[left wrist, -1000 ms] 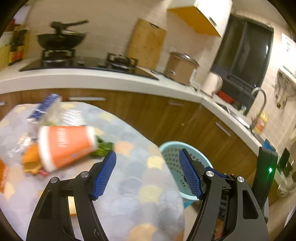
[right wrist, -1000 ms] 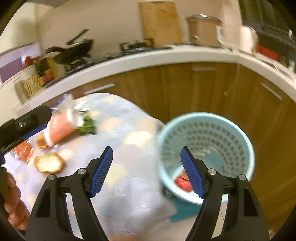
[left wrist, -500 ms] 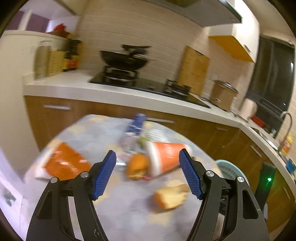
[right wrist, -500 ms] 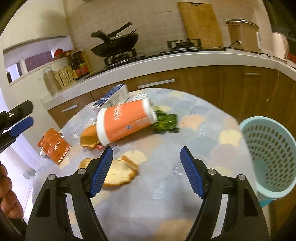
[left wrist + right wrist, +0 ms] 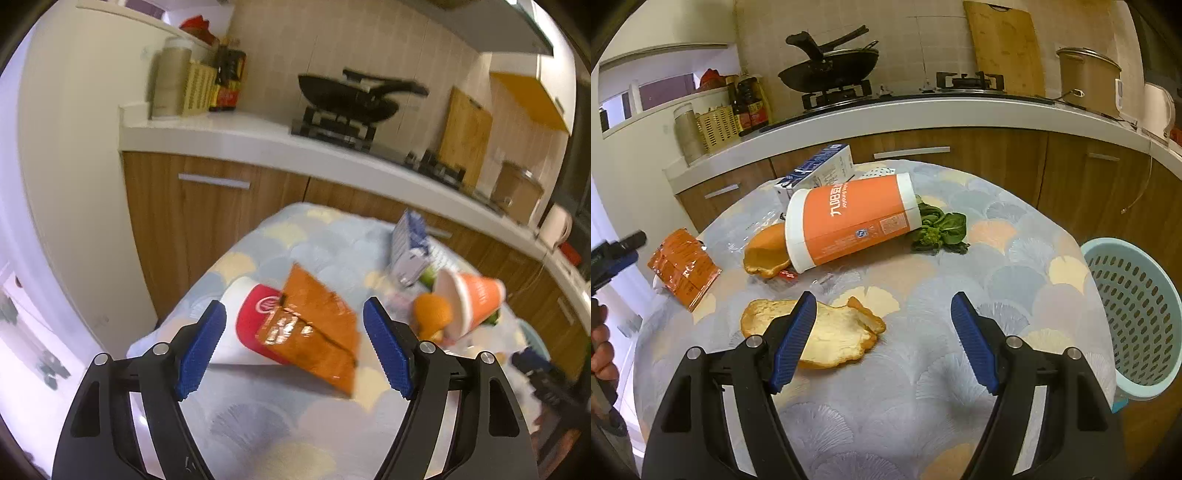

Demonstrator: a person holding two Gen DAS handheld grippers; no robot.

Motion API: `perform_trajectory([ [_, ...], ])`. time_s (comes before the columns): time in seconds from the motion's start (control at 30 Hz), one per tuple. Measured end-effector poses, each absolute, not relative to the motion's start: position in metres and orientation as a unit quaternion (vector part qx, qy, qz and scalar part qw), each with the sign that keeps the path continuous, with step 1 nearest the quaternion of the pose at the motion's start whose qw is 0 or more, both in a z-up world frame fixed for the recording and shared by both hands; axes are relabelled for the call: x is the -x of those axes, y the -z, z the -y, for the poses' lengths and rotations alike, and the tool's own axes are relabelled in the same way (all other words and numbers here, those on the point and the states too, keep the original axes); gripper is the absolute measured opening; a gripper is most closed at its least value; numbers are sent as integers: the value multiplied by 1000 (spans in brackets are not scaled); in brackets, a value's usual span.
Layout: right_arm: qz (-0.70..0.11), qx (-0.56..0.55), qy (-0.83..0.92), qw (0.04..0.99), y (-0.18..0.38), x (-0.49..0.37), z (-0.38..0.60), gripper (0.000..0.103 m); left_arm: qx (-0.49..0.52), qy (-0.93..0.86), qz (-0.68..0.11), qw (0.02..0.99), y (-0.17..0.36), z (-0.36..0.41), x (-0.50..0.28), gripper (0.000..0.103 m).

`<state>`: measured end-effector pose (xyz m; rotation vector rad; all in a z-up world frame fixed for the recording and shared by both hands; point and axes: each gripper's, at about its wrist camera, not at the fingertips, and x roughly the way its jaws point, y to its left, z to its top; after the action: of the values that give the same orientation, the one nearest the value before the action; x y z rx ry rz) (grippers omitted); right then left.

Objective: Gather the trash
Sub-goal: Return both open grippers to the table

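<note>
Kitchen cabinets in brown wood curve behind a round table (image 5: 1015,266) covered in a pale cloth printed with fan shapes. Both tongs hover over it with nothing between their blue ribbed pads. The left tongs (image 5: 294,347) are opening, and straight ahead of them lies an orange foil wrapper (image 5: 317,328), flat and crinkled, resting on a white-and-red packet (image 5: 255,321). The wrapper looks feather-light, limp and slick; a pinch across a raised edge or corner should lift it best, since its flat middle gives no purchase. The right tongs (image 5: 882,339) stand spread, and a curled orange peel (image 5: 831,332) lies just ahead of the left pad: light, leathery, its upturned rim the likely hold. Farther out lies a tipped orange paper cup (image 5: 849,221), stiff but crushable, with another peel (image 5: 766,253) at its mouth, leafy greens (image 5: 940,229) at its base and a blue-and-white carton (image 5: 816,173) behind. Off to the right, beside the table, stands a perforated pale-blue plastic basket (image 5: 1137,317).
</note>
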<state>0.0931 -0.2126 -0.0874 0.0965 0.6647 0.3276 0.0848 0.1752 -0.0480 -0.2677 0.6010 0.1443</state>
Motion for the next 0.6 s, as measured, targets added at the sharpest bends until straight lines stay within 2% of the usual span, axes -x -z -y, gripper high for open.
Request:
perform_trajectory([
  [0.37, -323, -10, -158, 933, 89, -89, 198, 72, 124, -47, -316, 939, 76, -169, -112, 68],
  [0.43, -323, -11, -158, 933, 89, -89, 199, 72, 111, -47, -318, 940, 75, -162, -113, 59],
  [0.5, -324, -15, -158, 933, 89, -90, 200, 72, 107, -42, -320, 941, 75, -156, -111, 46],
  [0.6, -325, -22, -159, 932, 89, -90, 203, 74, 96, -38, -314, 944, 73, -145, -103, 38],
])
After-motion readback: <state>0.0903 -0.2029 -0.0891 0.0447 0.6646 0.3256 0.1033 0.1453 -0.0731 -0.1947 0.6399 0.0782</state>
